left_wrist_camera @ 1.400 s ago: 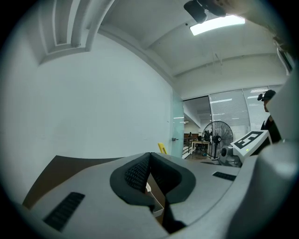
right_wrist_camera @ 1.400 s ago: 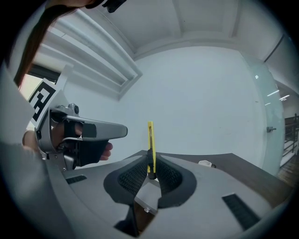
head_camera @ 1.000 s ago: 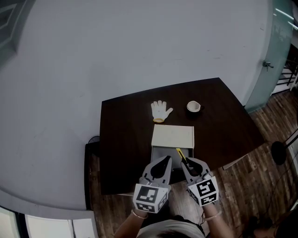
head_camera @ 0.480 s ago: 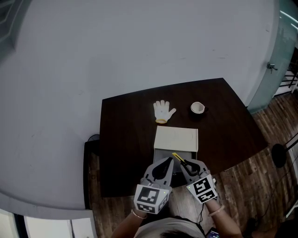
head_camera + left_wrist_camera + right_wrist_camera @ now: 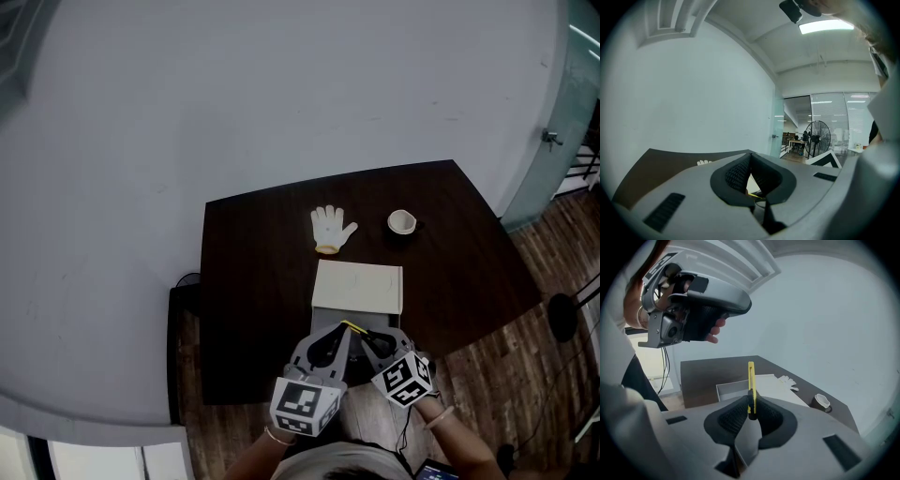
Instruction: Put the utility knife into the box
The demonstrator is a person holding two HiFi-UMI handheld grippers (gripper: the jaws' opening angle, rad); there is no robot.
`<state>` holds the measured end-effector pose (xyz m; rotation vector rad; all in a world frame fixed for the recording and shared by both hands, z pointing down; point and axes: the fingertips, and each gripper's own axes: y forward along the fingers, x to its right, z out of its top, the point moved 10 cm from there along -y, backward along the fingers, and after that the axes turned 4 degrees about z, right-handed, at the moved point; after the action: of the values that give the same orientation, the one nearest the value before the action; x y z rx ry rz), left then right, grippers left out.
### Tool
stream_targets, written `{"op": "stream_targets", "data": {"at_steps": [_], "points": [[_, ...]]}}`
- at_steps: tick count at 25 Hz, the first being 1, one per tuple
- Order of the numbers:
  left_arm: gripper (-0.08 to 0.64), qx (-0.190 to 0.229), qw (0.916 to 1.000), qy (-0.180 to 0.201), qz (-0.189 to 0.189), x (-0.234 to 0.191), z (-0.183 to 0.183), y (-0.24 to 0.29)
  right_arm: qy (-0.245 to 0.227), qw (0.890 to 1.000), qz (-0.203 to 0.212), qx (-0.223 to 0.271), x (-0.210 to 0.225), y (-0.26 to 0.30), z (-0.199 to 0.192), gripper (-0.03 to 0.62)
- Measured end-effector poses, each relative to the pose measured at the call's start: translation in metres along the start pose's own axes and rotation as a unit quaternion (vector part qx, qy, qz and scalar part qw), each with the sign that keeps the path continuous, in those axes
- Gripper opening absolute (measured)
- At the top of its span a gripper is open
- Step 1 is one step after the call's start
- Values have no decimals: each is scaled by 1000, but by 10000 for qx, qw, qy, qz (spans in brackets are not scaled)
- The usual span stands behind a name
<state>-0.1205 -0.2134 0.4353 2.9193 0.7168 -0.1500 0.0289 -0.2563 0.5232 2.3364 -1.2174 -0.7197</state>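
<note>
— Head view?
— Right gripper (image 5: 367, 337) holds the knife (image 5: 353, 327) over the open box (image 5: 358, 287); left gripper (image 5: 336, 336) is just beside.
— Left gripper view?
— Jaws pressed together, nothing between.
— Right gripper view?
— Jaws pinch the yellow knife, upright, box beyond.

Cannot see the near part of the box (image 5: 357, 286) in the head view: covered at lower centre by the left gripper (image 5: 339, 333) and right gripper (image 5: 367, 337). Cannot follow the utility knife (image 5: 751, 380) to its lower end in the right gripper view, buried between the pads at centre. Can make out only fingertips of the glove (image 5: 704, 162) at centre left of the left gripper view, rest behind the gripper's body. Too small to tell what the cup (image 5: 401, 222) holds.
</note>
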Motion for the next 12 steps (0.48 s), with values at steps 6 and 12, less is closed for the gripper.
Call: {"op": "stream_targets", "data": {"at_steps": [6, 12], "points": [[18, -29, 10000, -26, 30, -8, -2, 7, -214, 9990, 199, -350, 4, 23, -11, 61], [18, -45, 9999, -68, 78, -16, -3, 13, -260, 9972, 390, -575, 9, 43, -19, 61]]}}
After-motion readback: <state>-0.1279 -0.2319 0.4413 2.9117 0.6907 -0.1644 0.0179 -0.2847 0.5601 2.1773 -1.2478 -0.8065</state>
